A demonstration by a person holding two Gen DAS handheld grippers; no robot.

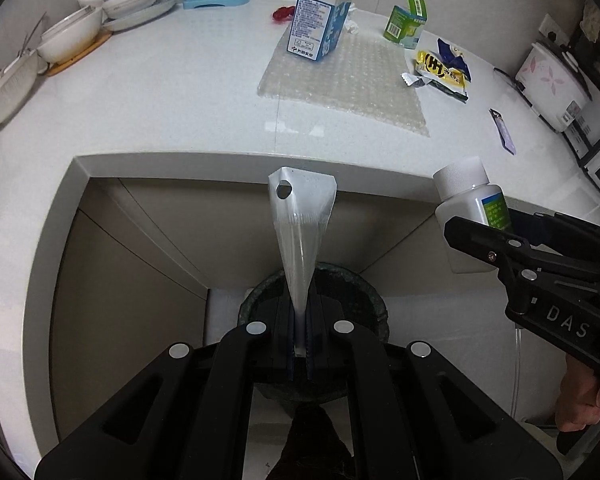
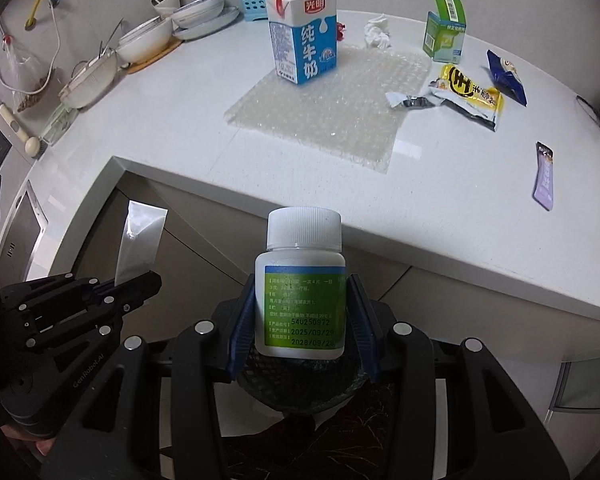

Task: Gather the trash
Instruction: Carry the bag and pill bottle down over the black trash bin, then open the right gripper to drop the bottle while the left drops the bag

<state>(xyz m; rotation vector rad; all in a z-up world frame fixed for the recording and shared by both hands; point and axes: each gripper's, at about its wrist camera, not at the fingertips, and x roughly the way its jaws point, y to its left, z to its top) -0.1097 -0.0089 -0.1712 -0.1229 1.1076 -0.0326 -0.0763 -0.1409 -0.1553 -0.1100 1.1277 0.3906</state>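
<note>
White pill bottle (image 2: 300, 284) – dated 2025/09/29 – pinched in right jaws, left jaws pinching clear bag (image 1: 300, 224)

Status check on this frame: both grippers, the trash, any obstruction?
Left gripper shut on clear plastic bag. Right gripper shut on white pill bottle. Both over dark bin. Nothing seen blocking the drop; milk carton, wrappers remain on counter.

Milk carton (image 2: 303, 36): blue and white, red top. Pill bottle (image 2: 300, 284): white, green label. Small box (image 2: 445, 28): green. Wrapper (image 2: 466, 94): yellow. Sachet (image 2: 543, 176): lilac. Worktop (image 2: 440, 208): white.
</note>
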